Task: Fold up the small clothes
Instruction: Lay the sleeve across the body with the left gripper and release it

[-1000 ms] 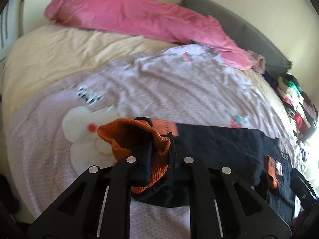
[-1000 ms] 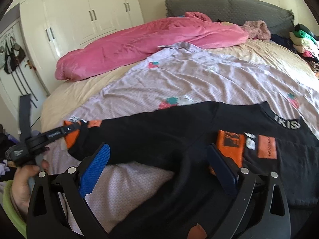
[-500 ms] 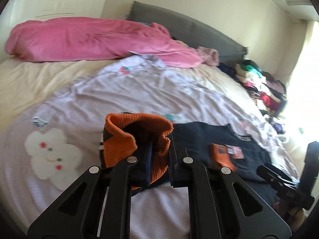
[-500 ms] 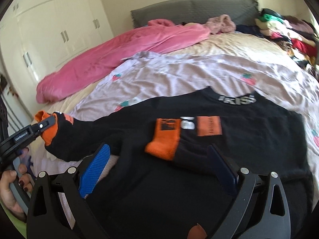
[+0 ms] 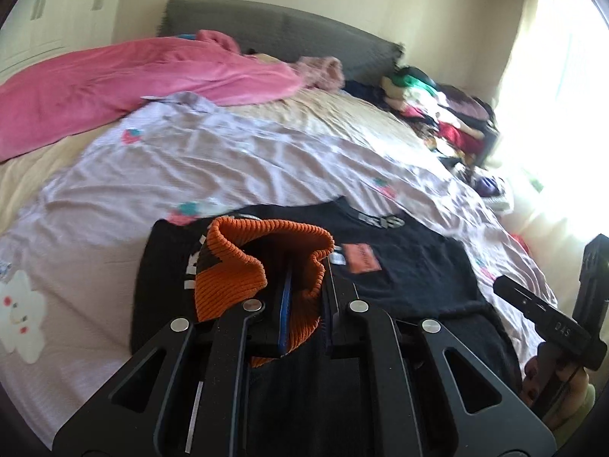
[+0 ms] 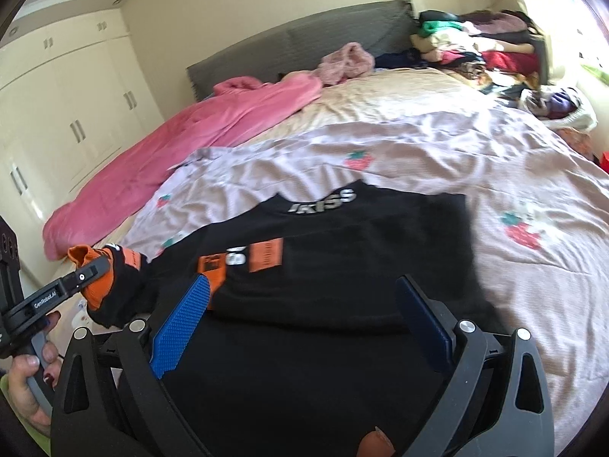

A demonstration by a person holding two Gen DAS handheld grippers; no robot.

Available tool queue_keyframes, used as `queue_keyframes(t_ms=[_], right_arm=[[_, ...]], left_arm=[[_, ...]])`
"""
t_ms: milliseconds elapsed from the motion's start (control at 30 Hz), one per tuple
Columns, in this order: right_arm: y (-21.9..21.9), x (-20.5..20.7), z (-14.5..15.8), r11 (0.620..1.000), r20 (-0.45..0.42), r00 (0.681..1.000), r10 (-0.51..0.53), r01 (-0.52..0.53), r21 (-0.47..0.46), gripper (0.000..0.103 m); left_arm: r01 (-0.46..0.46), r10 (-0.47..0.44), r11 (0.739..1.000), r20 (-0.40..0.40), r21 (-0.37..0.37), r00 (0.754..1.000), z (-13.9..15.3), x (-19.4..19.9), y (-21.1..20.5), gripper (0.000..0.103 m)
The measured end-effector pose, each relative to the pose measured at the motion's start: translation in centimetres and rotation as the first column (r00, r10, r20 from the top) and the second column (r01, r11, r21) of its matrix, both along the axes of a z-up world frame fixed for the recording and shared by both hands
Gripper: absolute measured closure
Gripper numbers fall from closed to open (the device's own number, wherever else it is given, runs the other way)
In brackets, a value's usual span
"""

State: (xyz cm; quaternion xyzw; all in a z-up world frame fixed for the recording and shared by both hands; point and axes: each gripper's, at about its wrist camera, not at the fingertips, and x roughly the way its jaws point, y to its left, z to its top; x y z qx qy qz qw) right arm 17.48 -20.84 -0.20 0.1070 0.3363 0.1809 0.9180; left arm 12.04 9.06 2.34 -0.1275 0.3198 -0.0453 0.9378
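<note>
A black sweatshirt (image 6: 342,259) with orange patches and grey neck lettering lies flat on the lilac strawberry sheet (image 6: 437,141). My left gripper (image 5: 304,289) is shut on its ribbed orange sleeve cuff (image 5: 243,266), which it holds lifted above the left part of the sweatshirt (image 5: 411,278). In the right wrist view this cuff (image 6: 95,278) and the left gripper (image 6: 76,282) show at the far left, a hand on the handle. My right gripper (image 6: 302,285) stands open over the sweatshirt's lower half, with black cloth below its blue pads (image 6: 182,320) and nothing pinched.
A pink quilt (image 5: 125,87) lies across the far left of the bed, before a grey headboard (image 5: 289,34). A heap of clothes (image 6: 475,45) fills the far right corner. A white basket (image 6: 563,110) sits at the right edge. White wardrobes (image 6: 76,122) line the left wall.
My left gripper has carried the orange cuff rightward and a little upward, over the sweatshirt's body. The right gripper has also moved across, still open. Both views have rolled and swung.
</note>
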Motion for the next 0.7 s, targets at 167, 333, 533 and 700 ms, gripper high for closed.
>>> queue_keyframes(t_ms=[167,333,533,700], right_arm=[[-3.0,-0.2,-0.6,0.998,-0.017,0.998,-0.057,0.057,0.011,0.006],[-4.9,-0.3,-1.0,0.996,-0.024,0.995,-0.092,0.093,0.018,0.006],[-5.5,0.0,-1.7,0.994,-0.047,0.993,-0.105,0.107,0.028,0.006],[-3.8,0.2,-2.2,0.998,-0.065,0.996,-0.058,0.059,0.017,0.006]], left_arm=[[0.111,-0.110,0.994,-0.034,0.020,0.993,-0.7,2.1,-4.9,0.097],[0.175,-0.173,0.984,-0.074,0.025,0.982,-1.8,3.3,-8.0,0.095],[0.280,-0.284,0.958,-0.063,-0.056,0.957,-1.5,3.4,-9.5,0.074],[0.235,-0.235,0.972,-0.010,-0.030,0.972,-0.1,3.0,-8.1,0.059]])
